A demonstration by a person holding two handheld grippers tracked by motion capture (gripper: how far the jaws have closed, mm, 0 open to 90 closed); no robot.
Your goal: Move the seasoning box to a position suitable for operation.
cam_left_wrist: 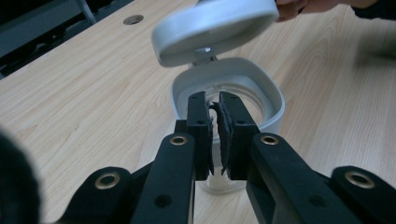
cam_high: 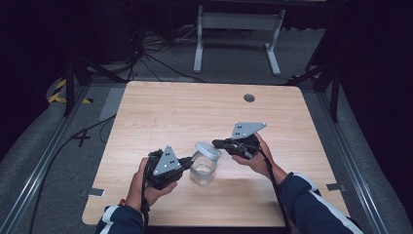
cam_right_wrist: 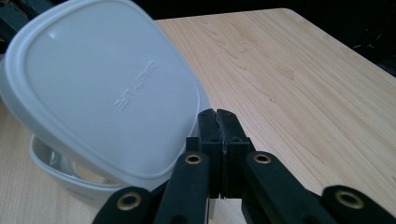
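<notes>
Two grippers meet over a clear jar (cam_high: 203, 170) that stands near the front middle of the wooden table (cam_high: 160, 112). From the left side, the left gripper (cam_high: 189, 160) has its jaws pressed close on the near edge of the jar's pale grey rim (cam_left_wrist: 275, 100), and the left gripper view shows the wall pinched between the pads. From the right side, the right gripper (cam_high: 217, 143) has its jaws squeezed tight together at the edge of the pale grey lid (cam_high: 208, 149). That lid (cam_right_wrist: 112, 88) hangs tilted just above the open mouth of the jar, raised on the side facing the left gripper.
</notes>
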